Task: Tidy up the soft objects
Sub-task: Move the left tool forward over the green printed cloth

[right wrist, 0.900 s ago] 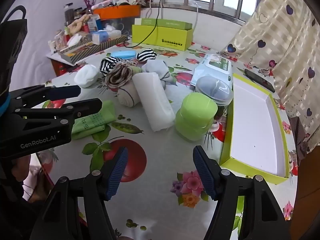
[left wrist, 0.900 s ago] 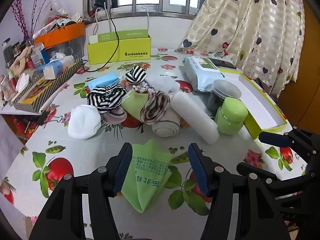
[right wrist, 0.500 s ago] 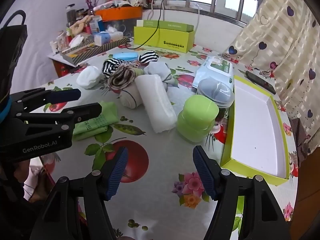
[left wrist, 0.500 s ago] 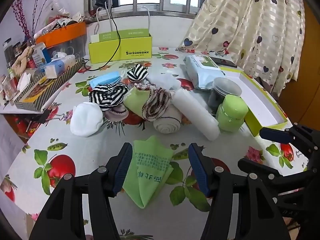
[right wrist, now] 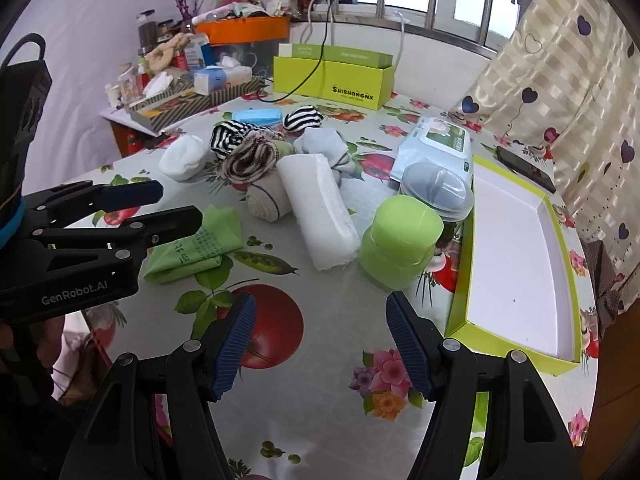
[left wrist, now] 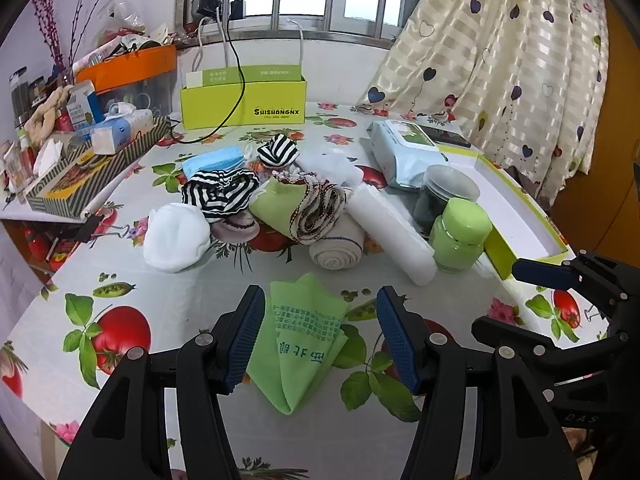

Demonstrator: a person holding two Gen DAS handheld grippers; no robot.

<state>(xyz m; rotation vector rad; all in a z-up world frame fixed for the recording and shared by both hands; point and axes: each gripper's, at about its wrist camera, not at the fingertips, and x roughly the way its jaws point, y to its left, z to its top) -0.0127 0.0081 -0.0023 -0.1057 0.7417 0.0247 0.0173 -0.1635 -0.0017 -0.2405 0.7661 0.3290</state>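
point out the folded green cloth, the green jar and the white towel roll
folded green cloth (left wrist: 304, 340), left wrist view, printed middle panel
green jar (right wrist: 402, 236), right wrist view, lid side
white towel roll (right wrist: 320, 208), right wrist view, mid-length of the roll

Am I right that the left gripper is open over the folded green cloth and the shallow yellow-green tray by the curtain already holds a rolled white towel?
Not quite: in the right wrist view the shallow yellow-green tray is empty; the rolled white towel lies on the table. The left gripper is open over the folded green cloth.
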